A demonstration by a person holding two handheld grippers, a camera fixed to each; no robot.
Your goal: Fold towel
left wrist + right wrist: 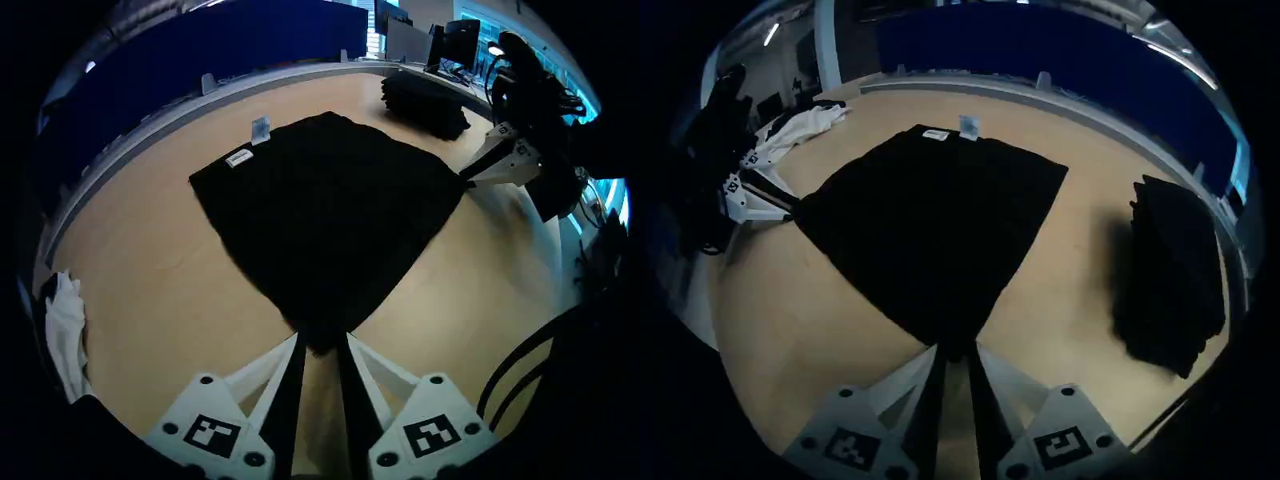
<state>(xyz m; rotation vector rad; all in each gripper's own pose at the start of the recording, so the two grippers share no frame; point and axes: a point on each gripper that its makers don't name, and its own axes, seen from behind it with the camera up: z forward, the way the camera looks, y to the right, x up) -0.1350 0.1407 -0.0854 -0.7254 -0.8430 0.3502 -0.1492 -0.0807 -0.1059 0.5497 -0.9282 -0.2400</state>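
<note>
Pale wood table (160, 272), long and curved, with a blue partition (200, 56) along the far edge and dark monitors (456, 40) past the far right end.

Black towel (328, 208) lies spread flat at the middle of the table, set like a diamond in both views. A white tag (238, 158) sits at its far corner. A small pale card (260, 128) stands just beyond the tag.

Left gripper (324, 346): in the left gripper view its two fingers converge on the near corner of the towel. The jaws are closed together with the dark cloth pinched between them. In the right gripper view the same tool is at the far left, its tips meeting the towel's left corner.

Right gripper (957, 350): in the right gripper view the jaws are likewise pressed together on the corner nearest that camera. In the left gripper view it is at the far right, white fingers touching the towel's right corner. The dark bulk behind it is too dim to make out.

So the two held corners are neighbours along one edge, and the rest of the cloth rests on the wood.

Stack of folded dark cloths (1172, 272) sits on the table, right of the towel and apart from it. Crumpled white cloth (64, 328) lies at the table's left edge, well apart from the towel.
</note>
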